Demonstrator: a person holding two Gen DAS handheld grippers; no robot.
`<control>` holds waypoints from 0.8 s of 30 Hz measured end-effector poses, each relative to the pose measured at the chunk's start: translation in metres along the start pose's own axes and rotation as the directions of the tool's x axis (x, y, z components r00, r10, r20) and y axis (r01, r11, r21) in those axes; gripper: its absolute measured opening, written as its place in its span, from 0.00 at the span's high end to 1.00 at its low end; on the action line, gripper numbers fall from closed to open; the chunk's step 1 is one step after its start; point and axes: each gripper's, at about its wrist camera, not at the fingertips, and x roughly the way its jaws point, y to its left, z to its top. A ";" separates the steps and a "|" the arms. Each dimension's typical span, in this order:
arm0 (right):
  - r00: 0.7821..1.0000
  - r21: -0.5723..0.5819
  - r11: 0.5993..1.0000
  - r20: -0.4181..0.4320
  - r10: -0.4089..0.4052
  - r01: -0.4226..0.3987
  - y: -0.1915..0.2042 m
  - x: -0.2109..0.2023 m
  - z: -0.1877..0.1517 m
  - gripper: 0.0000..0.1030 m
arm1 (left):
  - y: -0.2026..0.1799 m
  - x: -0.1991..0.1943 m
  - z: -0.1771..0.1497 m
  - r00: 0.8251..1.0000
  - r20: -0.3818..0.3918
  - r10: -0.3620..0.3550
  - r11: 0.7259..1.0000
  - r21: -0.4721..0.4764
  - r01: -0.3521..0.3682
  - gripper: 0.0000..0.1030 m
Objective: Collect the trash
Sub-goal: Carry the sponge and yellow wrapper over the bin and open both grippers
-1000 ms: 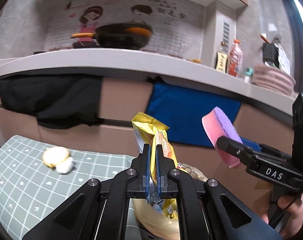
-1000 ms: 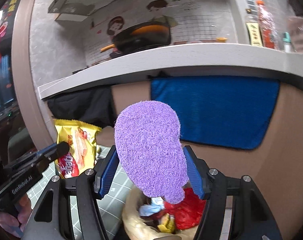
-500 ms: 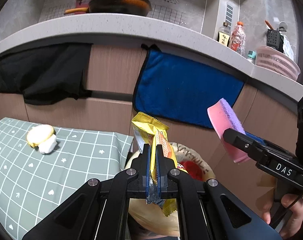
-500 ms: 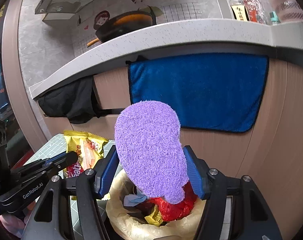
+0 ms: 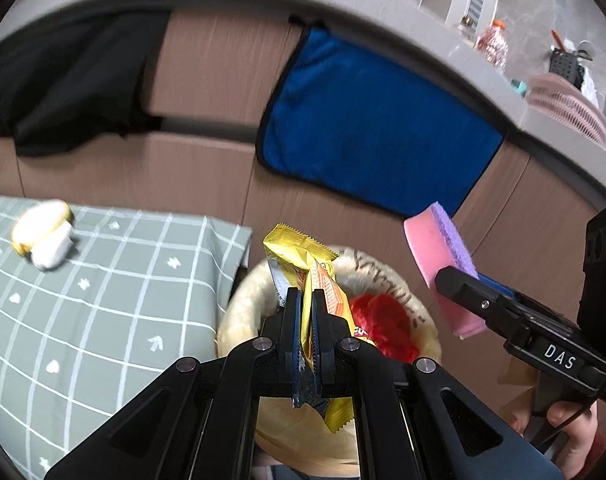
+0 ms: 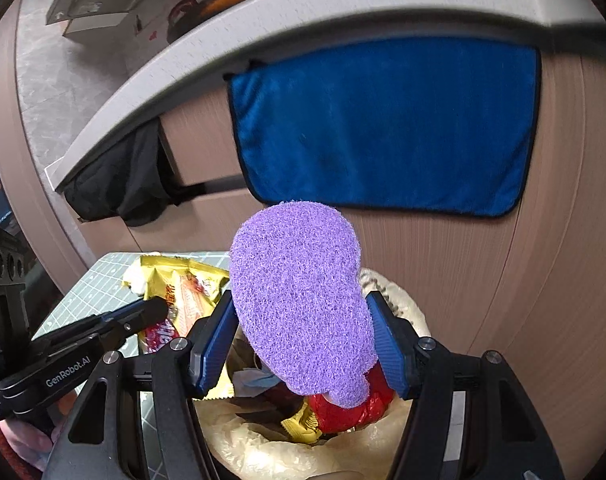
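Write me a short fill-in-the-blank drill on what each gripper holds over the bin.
1. The left gripper is shut on a ____ snack wrapper.
2. The right gripper clamps a purple and pink ____.
3. A ____ towel hangs above the trash bin.

Missing words: yellow; sponge; blue

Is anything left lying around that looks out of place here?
Yes: a small yellow-and-white crumpled scrap lies alone on the green checked tablecloth, apart from the lined trash bin where the other rubbish sits.
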 end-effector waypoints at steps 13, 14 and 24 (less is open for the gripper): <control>0.996 0.058 0.998 -0.091 -0.001 0.006 -0.022 0.039 -0.011 0.41 | 0.010 0.073 -0.006 0.979 -0.182 -0.092 0.994 -0.072 0.080 0.62; 0.994 0.052 0.999 -0.112 0.003 0.003 -0.021 0.044 -0.013 0.41 | 0.013 0.066 -0.004 0.981 -0.167 -0.097 0.993 -0.088 0.083 0.59; 0.960 -0.025 1.000 -0.281 -0.013 0.006 -0.002 0.092 -0.029 0.41 | 0.035 -0.021 0.011 0.995 0.056 0.088 0.986 -0.148 -0.079 0.58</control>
